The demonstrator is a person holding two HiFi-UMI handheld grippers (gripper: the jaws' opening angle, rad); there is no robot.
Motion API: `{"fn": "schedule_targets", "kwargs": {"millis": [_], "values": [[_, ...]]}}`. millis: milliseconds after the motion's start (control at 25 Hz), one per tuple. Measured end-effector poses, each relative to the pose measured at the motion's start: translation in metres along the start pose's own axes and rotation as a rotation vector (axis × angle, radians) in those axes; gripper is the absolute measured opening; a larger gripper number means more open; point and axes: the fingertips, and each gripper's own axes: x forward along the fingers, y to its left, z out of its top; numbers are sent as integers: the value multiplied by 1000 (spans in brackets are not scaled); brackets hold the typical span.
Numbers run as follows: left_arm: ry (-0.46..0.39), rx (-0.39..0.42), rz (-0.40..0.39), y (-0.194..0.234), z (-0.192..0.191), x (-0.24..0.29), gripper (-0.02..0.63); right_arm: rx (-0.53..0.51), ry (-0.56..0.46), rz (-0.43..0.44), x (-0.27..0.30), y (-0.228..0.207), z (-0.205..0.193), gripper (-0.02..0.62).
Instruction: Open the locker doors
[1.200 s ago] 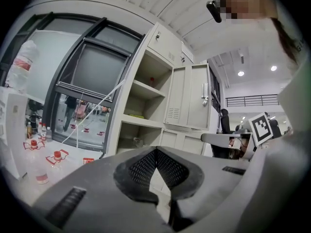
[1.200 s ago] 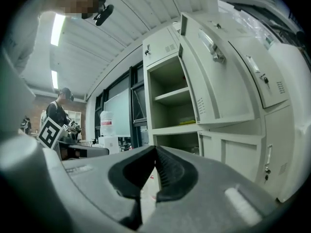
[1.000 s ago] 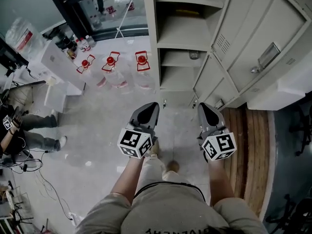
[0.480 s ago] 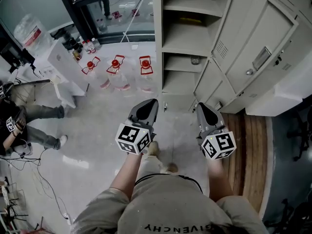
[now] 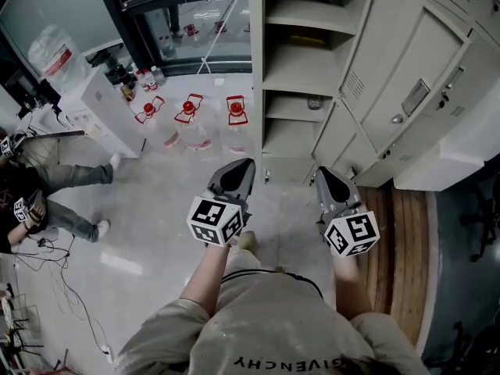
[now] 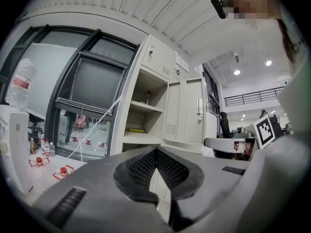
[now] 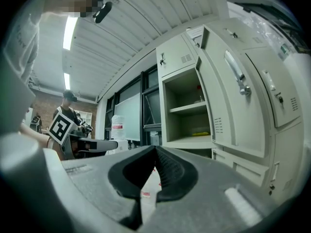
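Note:
The beige locker stands ahead with its left column open, showing shelves. Its doors hang swung out to the right, one with a metal handle. My left gripper is shut and empty, pointing at the floor in front of the locker's base. My right gripper is also shut and empty, a hand's width to the right, short of the lowest door. In the left gripper view the shut left gripper faces the open shelves. In the right gripper view the right gripper faces an open door.
Three water bottles with red caps stand on the floor left of the locker. A white cabinet and a seated person are at the left, with cables on the floor. A wooden platform lies at the right.
Both grippers have risen a little, still shut and side by side. The head view has shifted so that more of the locker shows. The seated person at the left has moved a leg.

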Motion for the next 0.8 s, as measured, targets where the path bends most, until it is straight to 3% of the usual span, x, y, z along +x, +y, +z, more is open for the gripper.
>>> {"fn": "schedule_targets", "kwargs": {"millis": [440,800], "values": [[-24,29,-12,7,20,7,-2,6,-24,-39,4,-14,13,3],[-21,38,25,26,23,2,-2,18,-35,-70,4,-25,15,3]]}}
